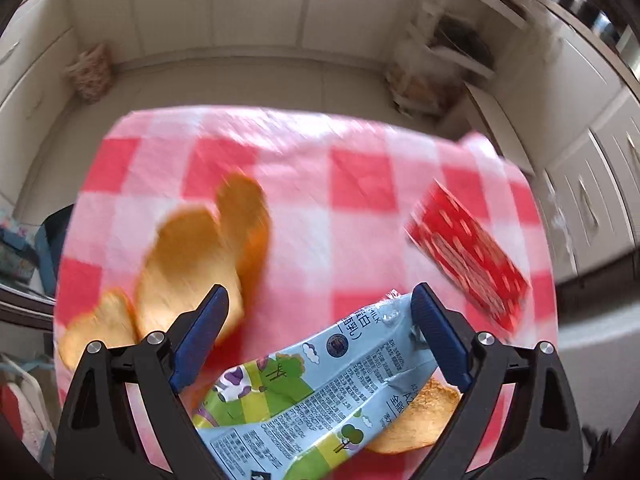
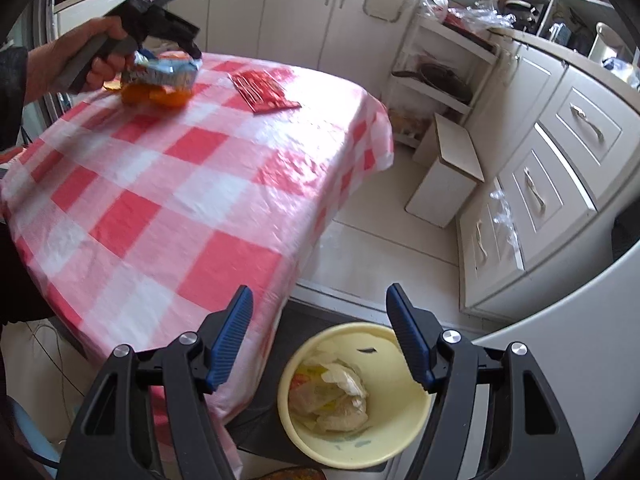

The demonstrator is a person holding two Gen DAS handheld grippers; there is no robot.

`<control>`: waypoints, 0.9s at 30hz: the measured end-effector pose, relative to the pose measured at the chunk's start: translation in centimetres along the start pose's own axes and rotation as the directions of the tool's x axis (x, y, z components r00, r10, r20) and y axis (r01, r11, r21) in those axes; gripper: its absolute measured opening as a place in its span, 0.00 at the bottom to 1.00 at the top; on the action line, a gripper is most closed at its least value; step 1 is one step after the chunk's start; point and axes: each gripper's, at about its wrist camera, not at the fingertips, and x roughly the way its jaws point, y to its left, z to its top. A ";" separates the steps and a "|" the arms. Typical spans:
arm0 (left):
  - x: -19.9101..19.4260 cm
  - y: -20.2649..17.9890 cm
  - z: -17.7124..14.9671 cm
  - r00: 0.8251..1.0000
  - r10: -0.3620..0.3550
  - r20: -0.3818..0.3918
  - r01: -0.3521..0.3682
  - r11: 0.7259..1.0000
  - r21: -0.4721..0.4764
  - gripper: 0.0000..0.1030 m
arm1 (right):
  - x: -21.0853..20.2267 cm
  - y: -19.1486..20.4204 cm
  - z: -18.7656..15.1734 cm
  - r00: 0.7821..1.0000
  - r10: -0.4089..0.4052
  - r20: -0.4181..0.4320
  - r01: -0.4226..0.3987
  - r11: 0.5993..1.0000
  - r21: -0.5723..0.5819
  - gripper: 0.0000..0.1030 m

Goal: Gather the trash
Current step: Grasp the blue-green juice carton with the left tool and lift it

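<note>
My left gripper (image 1: pixel 316 312) is open over a light blue milk carton (image 1: pixel 320 392) that lies between its fingers, on top of orange peels (image 1: pixel 192 256) on the red and white checked tablecloth (image 1: pixel 360 176). A red packet (image 1: pixel 468 256) lies to the right. In the right wrist view the left gripper (image 2: pixel 176 46) hovers at the carton (image 2: pixel 168 70) at the table's far corner, with the red packet (image 2: pixel 262 90) beside it. My right gripper (image 2: pixel 320 328) is open and empty above a yellow trash bin (image 2: pixel 396 432) holding crumpled wrappers.
The table (image 2: pixel 168 184) fills the left of the right wrist view; its edge overhangs the bin. A white box (image 2: pixel 444 172) stands on the floor, cabinets with drawers (image 2: pixel 560 168) run along the right, and an open shelf (image 2: pixel 440 80) with pans stands at the back.
</note>
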 end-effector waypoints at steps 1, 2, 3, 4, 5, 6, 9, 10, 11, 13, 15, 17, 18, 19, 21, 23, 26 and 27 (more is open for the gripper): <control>-0.3 -0.5 -1.0 1.000 -0.010 -0.008 0.010 1.000 0.012 0.86 | -0.3 0.2 0.1 1.000 0.005 0.011 -0.005 1.000 -0.003 0.65; -0.6 -0.9 -2.0 1.000 -0.025 -0.017 0.025 1.000 0.015 0.86 | -0.6 0.4 0.2 1.000 0.008 0.018 -0.008 1.000 -0.005 0.65; -0.8 -1.2 -3.1 0.999 -0.043 -0.025 0.043 0.999 0.016 0.86 | -0.9 0.5 0.3 1.000 0.010 0.025 -0.010 1.000 -0.007 0.65; -1.4 -1.3 -3.9 0.998 -0.055 -0.032 0.056 0.998 0.018 0.86 | -1.1 0.6 0.3 0.999 0.013 0.031 -0.013 1.000 -0.008 0.65; -1.7 -1.5 -4.8 0.997 -0.073 -0.039 0.074 0.997 0.019 0.86 | -1.4 0.7 0.3 0.999 0.018 0.036 -0.018 1.000 -0.009 0.65; -1.9 -1.7 -5.6 0.995 -0.087 -0.045 0.088 0.996 0.013 0.86 | -1.6 0.9 0.3 0.999 0.024 0.042 -0.024 1.000 -0.010 0.65; -2.8 -2.3 -8.7 0.990 -0.127 -0.060 0.128 0.992 0.007 0.86 | -2.2 1.3 0.2 0.998 0.042 0.053 -0.041 0.999 -0.016 0.65; -3.2 -2.7 -9.8 0.989 -0.133 -0.061 0.134 0.991 0.017 0.86 | -2.5 1.5 0.2 0.997 0.048 0.059 -0.047 0.999 -0.016 0.65; -3.5 -2.9 -10.4 0.989 -0.136 -0.064 0.137 0.990 0.023 0.86 | -2.7 1.8 0.2 0.996 0.064 0.064 -0.064 0.998 -0.013 0.65; -4.4 -3.5 -12.0 0.985 -0.157 -0.067 0.160 0.986 0.042 0.86 | -3.2 2.3 0.2 0.993 0.090 0.074 -0.090 0.996 -0.011 0.65; -5.5 -4.1 -13.5 0.982 -0.176 -0.067 0.180 0.982 0.064 0.86 | -3.8 3.3 0.5 0.989 0.116 0.094 -0.114 0.993 -0.020 0.65; -6.7 -4.2 -14.7 0.980 -0.190 -0.053 0.194 0.978 0.080 0.86 | -4.3 4.7 0.9 0.983 0.148 0.112 -0.144 0.988 -0.048 0.65; -7.2 -4.3 -14.9 0.979 -0.199 -0.044 0.202 0.976 0.084 0.86 | -4.5 5.5 1.0 0.980 0.158 0.122 -0.150 0.986 -0.069 0.65; -8.3 -4.2 -15.4 0.977 -0.210 -0.023 0.211 0.973 0.098 0.86 | -4.6 6.5 1.2 0.977 0.168 0.128 -0.157 0.983 -0.096 0.65; -9.7 -3.9 -15.9 0.984 -0.180 0.009 0.176 0.973 0.146 0.86 | -4.4 7.7 1.5 0.974 0.186 0.127 -0.171 0.978 -0.122 0.65; -10.6 -3.7 -16.6 0.989 -0.148 0.019 0.142 0.969 0.203 0.86 | -3.9 9.0 1.9 0.971 0.208 0.120 -0.191 0.971 -0.142 0.65; -10.3 -3.2 -17.8 0.994 -0.113 0.004 0.109 0.964 0.244 0.86 | -3.5 10.4 2.7 0.965 0.230 0.128 -0.208 0.964 -0.163 0.65; -10.4 -2.9 -18.1 0.995 -0.104 0.008 0.098 0.963 0.250 0.86 | -3.4 10.8 3.1 0.962 0.237 0.133 -0.213 0.962 -0.170 0.65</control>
